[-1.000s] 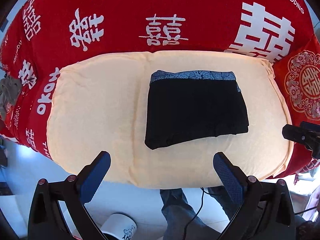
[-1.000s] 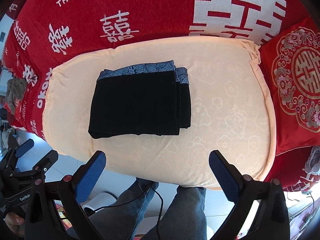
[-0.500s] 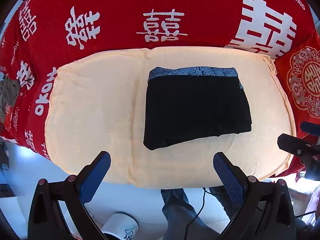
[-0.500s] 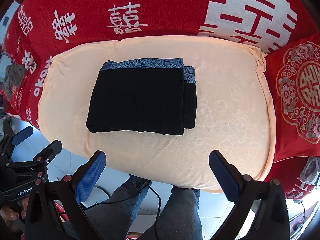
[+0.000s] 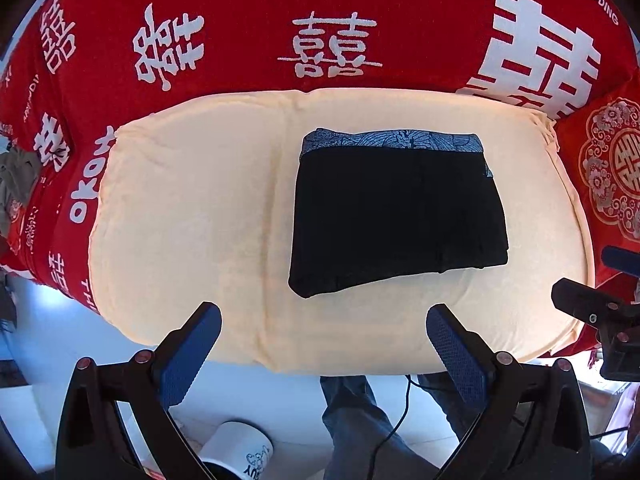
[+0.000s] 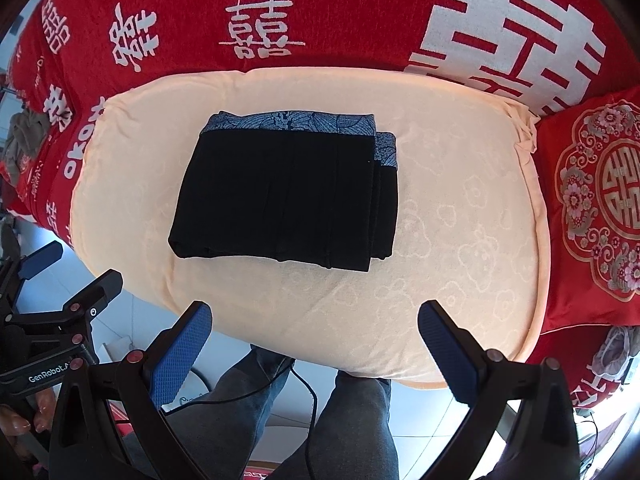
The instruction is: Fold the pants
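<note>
From my left claw (image 5: 323, 338) I see both blue textured pads spread wide with nothing between them, and my right claw (image 6: 314, 334) is just as released, its dimpled pads held apart over the near edge of the cushion. The black folded pants with a blue patterned waistband (image 6: 286, 192) lie as a flat, roughly rectangular stack on the cream terry-cloth cushion (image 6: 460, 216), sitting toward its far edge and left of centre in the right view; in the left view the pants (image 5: 396, 216) sit right of the cushion's centre. The waistband faces the far edge, and the layered fold edges show stepped along the stack's right side. The cushion (image 5: 180, 208) is soft, rounded at its corners, with a faint embossed cloud pattern. It rests on a red fabric cover printed with white characters (image 6: 256, 4). A red embroidered pillow with a floral medallion (image 6: 600, 200) lies beside the cushion's right edge. No containers are holding anything here.
</note>
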Available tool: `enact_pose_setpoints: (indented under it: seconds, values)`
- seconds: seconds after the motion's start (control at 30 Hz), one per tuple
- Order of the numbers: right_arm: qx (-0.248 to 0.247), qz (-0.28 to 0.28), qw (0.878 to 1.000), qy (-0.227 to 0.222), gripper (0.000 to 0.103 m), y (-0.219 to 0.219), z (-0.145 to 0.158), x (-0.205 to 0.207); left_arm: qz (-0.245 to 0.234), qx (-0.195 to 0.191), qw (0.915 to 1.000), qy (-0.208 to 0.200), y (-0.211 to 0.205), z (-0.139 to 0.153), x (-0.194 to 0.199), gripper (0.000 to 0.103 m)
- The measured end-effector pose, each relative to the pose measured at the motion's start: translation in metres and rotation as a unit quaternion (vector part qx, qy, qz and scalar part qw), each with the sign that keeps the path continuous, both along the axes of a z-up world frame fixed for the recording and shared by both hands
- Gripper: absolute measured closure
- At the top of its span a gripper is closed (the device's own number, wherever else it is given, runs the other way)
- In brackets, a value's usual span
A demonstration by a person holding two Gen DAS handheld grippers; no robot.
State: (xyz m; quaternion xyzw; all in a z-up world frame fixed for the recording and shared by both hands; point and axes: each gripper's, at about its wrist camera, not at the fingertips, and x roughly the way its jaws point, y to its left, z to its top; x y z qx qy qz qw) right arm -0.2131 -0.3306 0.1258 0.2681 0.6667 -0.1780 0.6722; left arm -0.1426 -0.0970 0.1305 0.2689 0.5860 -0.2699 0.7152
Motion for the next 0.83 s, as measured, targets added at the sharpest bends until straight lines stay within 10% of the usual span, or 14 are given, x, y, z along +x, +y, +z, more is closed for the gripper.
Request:
enact_pose_setpoints:
  seconds: [0.83]
  values:
    - [-0.002,0.012,1.0,0.007,0.0,0.0071,-0.0028,0.0005,-0.011,-0.023,0.9996,-0.015,-0.0023,0.0065,-0.0062,0.0]
